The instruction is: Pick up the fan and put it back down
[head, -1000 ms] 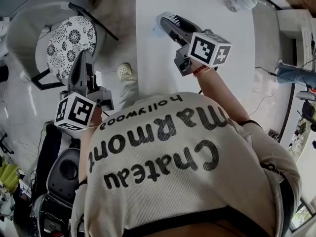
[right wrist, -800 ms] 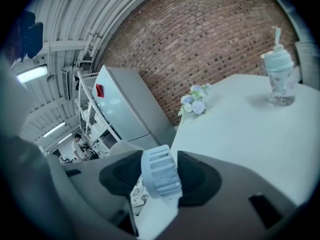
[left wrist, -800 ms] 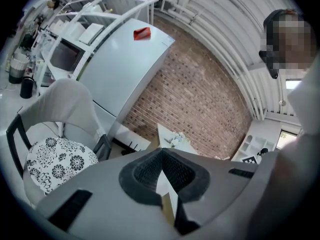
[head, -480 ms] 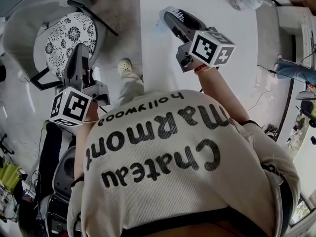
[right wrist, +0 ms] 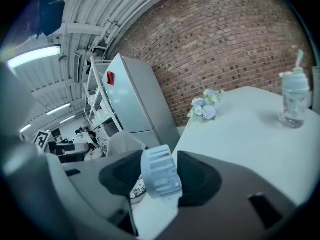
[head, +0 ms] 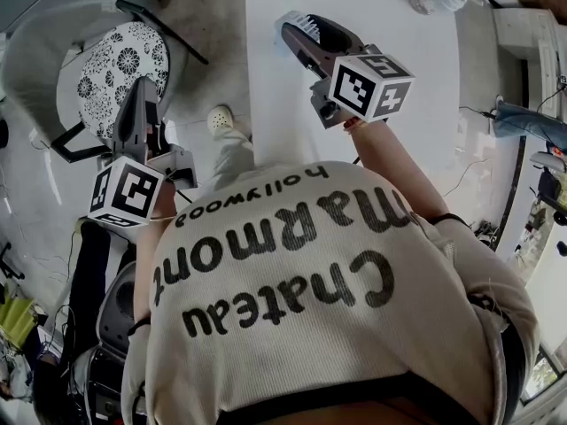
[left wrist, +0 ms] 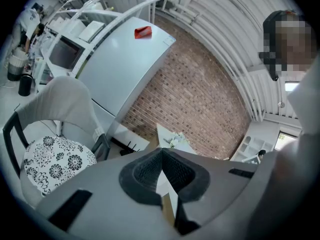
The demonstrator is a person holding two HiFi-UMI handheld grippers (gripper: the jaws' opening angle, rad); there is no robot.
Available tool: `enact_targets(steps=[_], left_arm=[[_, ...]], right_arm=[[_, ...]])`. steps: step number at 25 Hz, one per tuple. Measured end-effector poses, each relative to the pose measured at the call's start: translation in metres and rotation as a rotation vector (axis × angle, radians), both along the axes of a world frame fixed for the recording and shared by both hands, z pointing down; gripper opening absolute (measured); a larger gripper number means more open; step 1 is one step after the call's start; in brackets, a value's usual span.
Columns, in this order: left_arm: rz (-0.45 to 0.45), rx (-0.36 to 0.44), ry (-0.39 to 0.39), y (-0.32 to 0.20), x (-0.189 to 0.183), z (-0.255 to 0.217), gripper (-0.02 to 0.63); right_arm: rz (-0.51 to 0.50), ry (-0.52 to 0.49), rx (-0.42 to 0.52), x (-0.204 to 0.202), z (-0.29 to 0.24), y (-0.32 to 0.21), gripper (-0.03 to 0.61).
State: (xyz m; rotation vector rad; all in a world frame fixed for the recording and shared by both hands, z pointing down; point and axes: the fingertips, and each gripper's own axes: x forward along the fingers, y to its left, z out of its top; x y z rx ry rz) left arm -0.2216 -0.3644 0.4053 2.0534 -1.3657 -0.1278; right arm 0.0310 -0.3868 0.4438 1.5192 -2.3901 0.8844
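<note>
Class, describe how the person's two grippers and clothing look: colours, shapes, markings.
The left gripper and right gripper are grey and tapering, with dark ribbed pads inside the tongs. Each carries a white cube with black square markers. The sleeves belong to a cream sweater with dark lettering.

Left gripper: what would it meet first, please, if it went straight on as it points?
Nothing close: the left gripper would pass right of the chair. Probably the table at its far end comes first, though depth is unclear.

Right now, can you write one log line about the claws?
right claw: shut on fan | left claw: shut, empty
</note>
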Motion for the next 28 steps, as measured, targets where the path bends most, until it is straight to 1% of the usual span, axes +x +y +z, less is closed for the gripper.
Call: enact_targets(steps=[5,9,15,22,28], left_arm=[[-0.013,-0.002,-0.004,0.008,0.004,-0.002,0.0],[-0.028,0.015,-0.001,0.014,0.004,-0.008,0.0],[-0.073,0.025,-0.009,0.033,-0.005,-0.014,0.0],[-0.099,0.039,-0.014,0.052,-0.007,-0.023,0.0],[-0.114,0.051,-0.011,0.058,-0.006,-0.022,0.0]], right_arm=[[-0.027,0.013,0.005,-0.002,0.0,0.004,0.222],[-0.046,0.022,0.005,-0.002,0.0,0.005,0.222],[-0.091,0.061,0.024,-0.011,-0.001,0.012,0.225],[-0.108,0.072,0.038,-0.013,-0.004,0.018,0.229],[-0.117,0.085,0.039,-0.011,0.0,0.019,0.229]])
